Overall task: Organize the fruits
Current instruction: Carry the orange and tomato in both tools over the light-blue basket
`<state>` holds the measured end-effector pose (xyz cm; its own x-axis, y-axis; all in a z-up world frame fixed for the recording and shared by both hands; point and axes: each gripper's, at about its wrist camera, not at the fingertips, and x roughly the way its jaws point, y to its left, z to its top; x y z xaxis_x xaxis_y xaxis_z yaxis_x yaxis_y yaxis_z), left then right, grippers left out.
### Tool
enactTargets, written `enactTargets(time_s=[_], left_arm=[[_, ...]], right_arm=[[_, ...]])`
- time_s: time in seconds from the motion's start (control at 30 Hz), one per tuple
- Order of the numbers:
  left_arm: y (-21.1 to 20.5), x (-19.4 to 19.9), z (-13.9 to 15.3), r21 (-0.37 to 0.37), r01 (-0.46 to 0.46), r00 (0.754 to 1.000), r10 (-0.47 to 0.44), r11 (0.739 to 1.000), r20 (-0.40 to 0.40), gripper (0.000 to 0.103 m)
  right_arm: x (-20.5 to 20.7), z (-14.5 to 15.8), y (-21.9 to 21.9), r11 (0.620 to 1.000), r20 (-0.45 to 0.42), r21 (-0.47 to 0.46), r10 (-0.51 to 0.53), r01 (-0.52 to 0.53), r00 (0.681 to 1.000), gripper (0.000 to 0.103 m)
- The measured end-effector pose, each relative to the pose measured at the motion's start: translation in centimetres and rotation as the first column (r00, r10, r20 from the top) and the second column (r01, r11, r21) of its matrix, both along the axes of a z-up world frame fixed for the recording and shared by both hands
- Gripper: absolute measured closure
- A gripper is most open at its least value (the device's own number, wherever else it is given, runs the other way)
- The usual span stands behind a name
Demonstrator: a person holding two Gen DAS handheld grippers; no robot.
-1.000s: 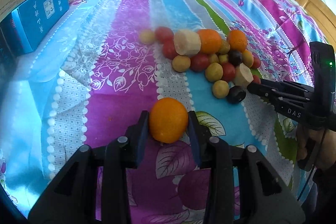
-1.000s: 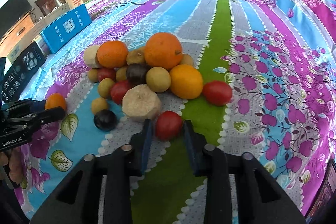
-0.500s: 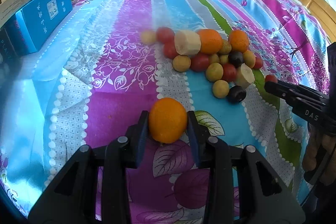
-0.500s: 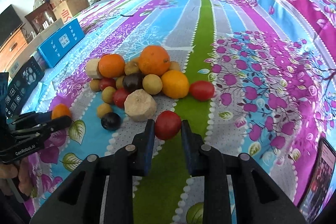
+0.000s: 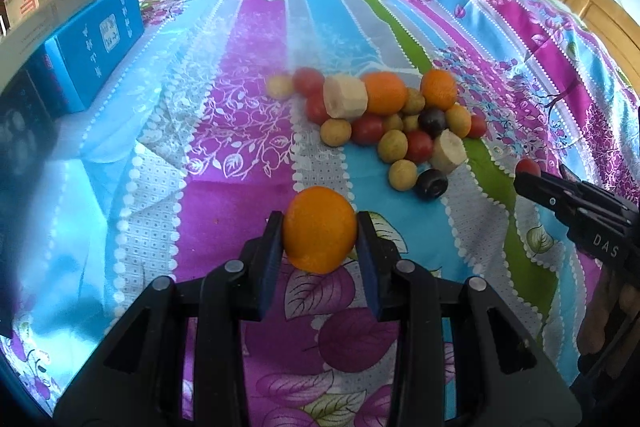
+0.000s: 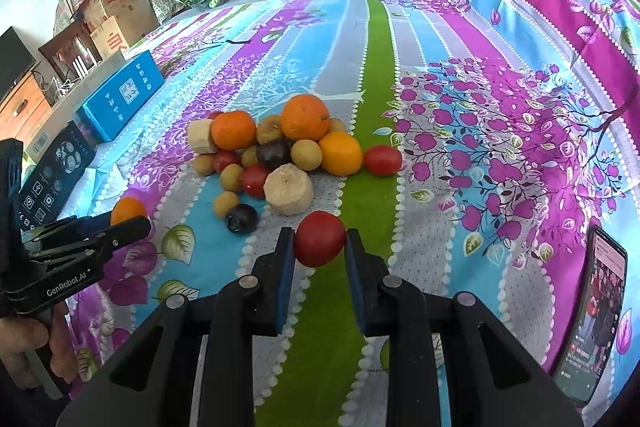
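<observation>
My left gripper (image 5: pixel 320 233) is shut on an orange (image 5: pixel 319 229) and holds it above the striped bedspread, near the front of the fruit pile (image 5: pixel 384 125). My right gripper (image 6: pixel 319 245) is shut on a red tomato (image 6: pixel 319 243), just in front of the same pile (image 6: pixel 288 151). The pile holds oranges, tomatoes, small yellow-brown fruits, dark plums and pale peeled chunks. The left gripper with its orange (image 6: pixel 128 211) shows at the left of the right wrist view. The right gripper with its tomato (image 5: pixel 527 166) shows at the right of the left wrist view.
A blue box (image 5: pixel 92 47) lies on the bed's left side, with a dark box (image 6: pixel 56 171) beside it. A phone (image 6: pixel 592 319) lies at the right edge. Clothes and cardboard boxes crowd the far end of the room.
Both grippers have pulled back from the pile, each still holding its fruit. The right gripper has risen with the tomato, and the pile looks farther away.
</observation>
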<state>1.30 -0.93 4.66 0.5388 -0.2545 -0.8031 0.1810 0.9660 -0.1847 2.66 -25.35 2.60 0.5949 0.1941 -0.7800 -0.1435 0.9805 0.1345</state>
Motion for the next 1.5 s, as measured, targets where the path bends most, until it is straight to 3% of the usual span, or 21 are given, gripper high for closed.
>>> enactTargets(time_s=[0.47, 0.7, 0.93, 1.1, 1.5], left_arm=[[0.9, -1.1, 1.8, -0.007, -0.011, 1.000, 0.012, 1.000, 0.027, 0.067], [1.6, -2.2, 7.2, 0.061, -0.068, 0.993, 0.061, 0.996, 0.101, 0.067], [4.3, -3.5, 12.6, 0.074, -0.141, 0.975, 0.126, 0.987, 0.183, 0.067], [6.6, -4.7, 15.4, 0.057, -0.200, 0.957, 0.183, 0.978, 0.224, 0.067], [14.8, -8.2, 21.5, 0.023, -0.383, 0.873, 0.354, 0.923, 0.337, 0.067]], right_arm=[[-1.6, 1.2, -0.3, 1.000, 0.011, 0.007, -0.029, 0.029, 1.000, 0.074], [-2.0, 4.2, 1.0, 0.999, 0.041, -0.002, -0.042, 0.042, 0.998, 0.074], [-2.4, 10.5, 4.5, 1.000, 0.133, 0.005, -0.011, 0.010, 0.991, 0.074], [-2.9, 15.0, 7.8, 0.999, 0.205, 0.007, 0.037, -0.039, 0.978, 0.074], [-4.0, 22.3, 18.3, 0.980, 0.309, -0.001, 0.189, -0.199, 0.932, 0.075]])
